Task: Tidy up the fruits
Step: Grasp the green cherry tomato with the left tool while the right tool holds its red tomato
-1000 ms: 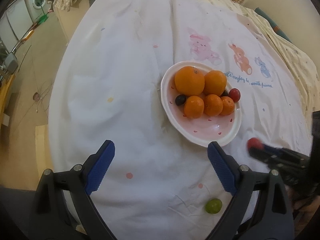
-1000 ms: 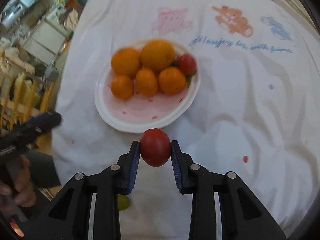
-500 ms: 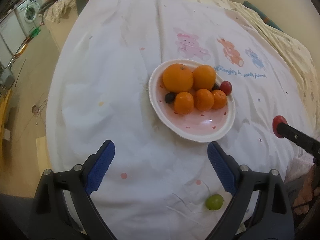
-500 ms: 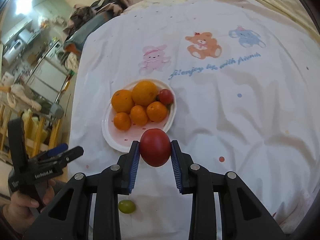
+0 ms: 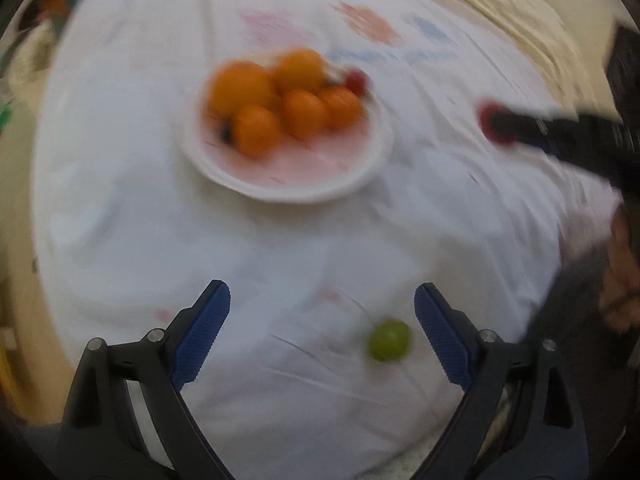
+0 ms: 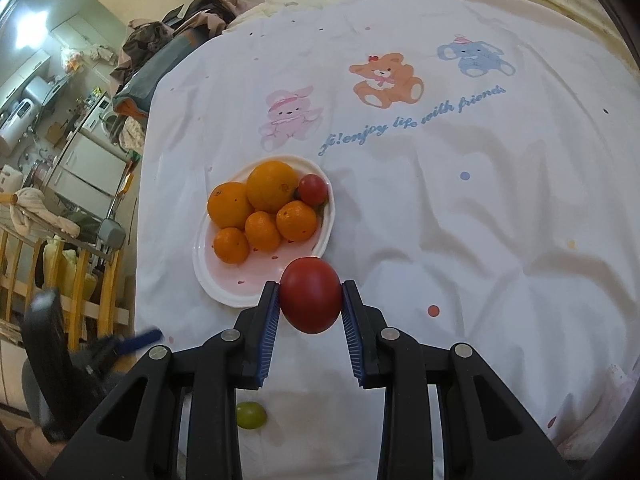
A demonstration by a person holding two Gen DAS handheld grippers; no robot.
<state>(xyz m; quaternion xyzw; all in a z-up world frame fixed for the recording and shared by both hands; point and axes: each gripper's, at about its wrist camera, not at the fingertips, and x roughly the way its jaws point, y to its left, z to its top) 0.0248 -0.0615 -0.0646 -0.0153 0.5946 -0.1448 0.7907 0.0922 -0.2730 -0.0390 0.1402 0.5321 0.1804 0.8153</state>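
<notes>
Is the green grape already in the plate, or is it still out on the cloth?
Out. The grape lies on the cloth, apart from the plate, which holds only oranges and a small tomato.

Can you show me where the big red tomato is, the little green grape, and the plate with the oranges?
red tomato [image 6: 310,295]: right wrist view, middle of its front.
green grape [image 5: 389,340]: left wrist view, its centre.
plate [image 6: 224,293]: right wrist view, bare near rim.

a white sheet [image 6: 460,240] printed with a pink rabbit [image 6: 289,118], an orange bear [image 6: 386,79], a blue elephant [image 6: 475,58] and blue script is spread across the scene. a wooden railing [image 6: 60,276] and white cabinets [image 6: 86,170] are seen at far left.
</notes>
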